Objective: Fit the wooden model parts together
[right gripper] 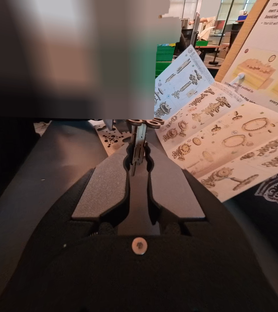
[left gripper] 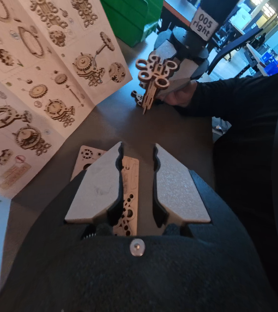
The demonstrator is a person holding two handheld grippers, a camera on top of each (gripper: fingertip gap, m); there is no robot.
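Note:
My right gripper (right gripper: 137, 146) is shut on the stem of a wooden model assembly (right gripper: 140, 135), whose ringed top points away from me. The left wrist view shows that assembly (left gripper: 153, 76) held tilted above the table by the right gripper (left gripper: 172, 74), which a hand (left gripper: 180, 96) in a black sleeve holds. My left gripper (left gripper: 138, 148) is open and empty, low over a flat wooden parts sheet (left gripper: 130, 194) that lies on the table. The sheet also shows in the right wrist view (right gripper: 111, 138). A small dark wooden piece (left gripper: 137, 98) lies on the table under the assembly.
An open instruction booklet (left gripper: 50, 76) is propped up on the left and shows on the right in the right wrist view (right gripper: 219, 135). A green bin (left gripper: 129, 20) stands behind it. A printed sign board (right gripper: 261, 59) stands beyond the booklet. The dark table (left gripper: 151, 131) ends at the right. About 7 cm separates my left fingertips from my right.

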